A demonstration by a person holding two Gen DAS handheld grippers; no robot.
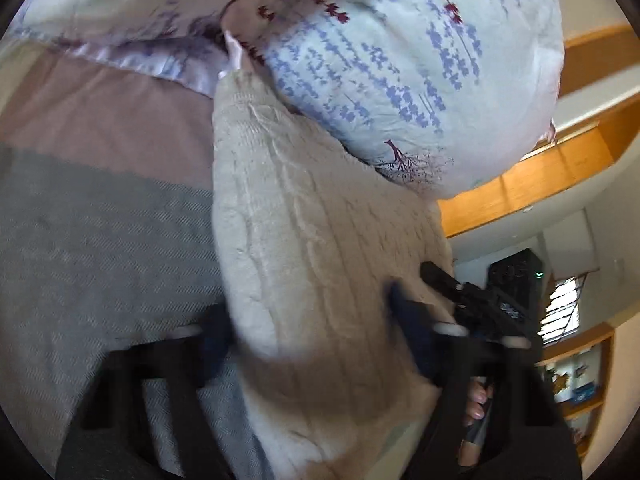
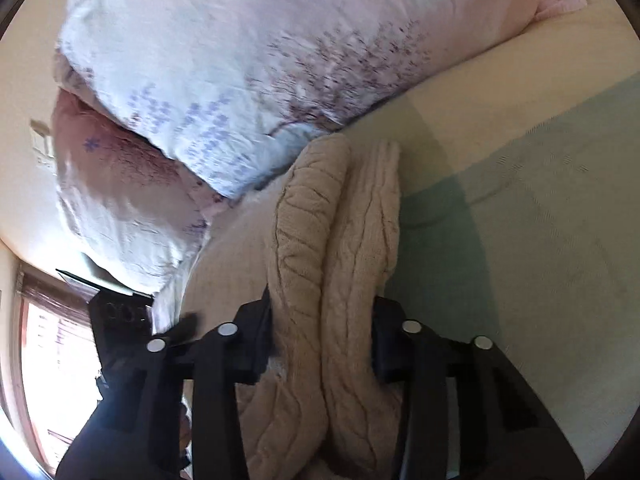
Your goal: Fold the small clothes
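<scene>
A beige cable-knit sweater [image 1: 312, 248] fills the middle of the left wrist view, folded into a thick bundle that runs up toward the pillows. My left gripper [image 1: 308, 320] is shut on the sweater, with knit bulging between its black fingers. In the right wrist view the same sweater [image 2: 340, 240] hangs in two thick folds. My right gripper [image 2: 324, 328] is shut on those folds, one finger on each side. The other gripper [image 1: 480, 300] shows at the right of the left wrist view, and at the left of the right wrist view [image 2: 132, 320].
Floral pillows [image 1: 400, 60] [image 2: 240, 60] lie just beyond the sweater, touching its far end. The bed is covered with a blanket in grey, mauve and cream blocks [image 1: 100, 220], pale green in the right wrist view [image 2: 540, 220]. Wooden shelves [image 1: 560, 160] and a window [image 2: 52, 360] stand beside the bed.
</scene>
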